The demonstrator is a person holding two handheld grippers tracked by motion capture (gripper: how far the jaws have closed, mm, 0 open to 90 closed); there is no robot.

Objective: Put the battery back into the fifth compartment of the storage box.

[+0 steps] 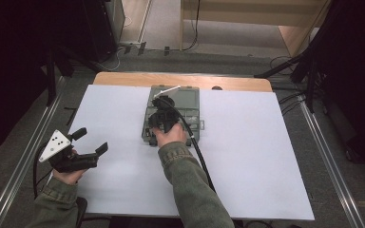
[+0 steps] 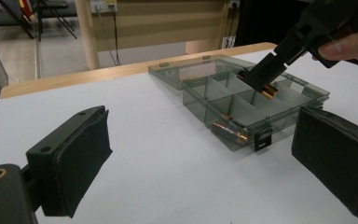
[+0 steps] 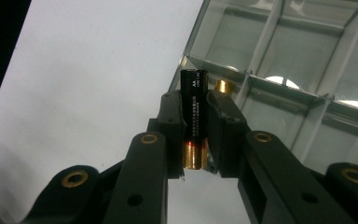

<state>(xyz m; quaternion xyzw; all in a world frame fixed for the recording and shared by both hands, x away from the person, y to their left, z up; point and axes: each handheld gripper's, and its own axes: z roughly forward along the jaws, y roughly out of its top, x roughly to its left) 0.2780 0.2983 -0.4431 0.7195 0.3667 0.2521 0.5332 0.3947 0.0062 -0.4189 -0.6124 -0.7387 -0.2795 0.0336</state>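
Observation:
A clear grey compartment box (image 1: 190, 111) lies open in the middle of the white table (image 1: 256, 156), its lid (image 2: 186, 70) folded back on the far side. My right gripper (image 3: 195, 107) is shut on a black and copper AA battery (image 3: 194, 116) and hovers tilted over the box (image 2: 289, 100); from the left gripper view the same battery (image 2: 260, 84) hangs above a middle compartment. Another battery (image 3: 223, 86) lies in the box below it, and more batteries (image 2: 230, 130) rest in a near corner compartment. My left gripper (image 1: 91, 141) stands open and empty at the table's left.
A thick black cable (image 1: 200, 159) trails from the right gripper back across the table. The table's wooden far edge (image 1: 180, 80) borders grey floor. Metal rails (image 1: 330, 156) run along both sides of the table.

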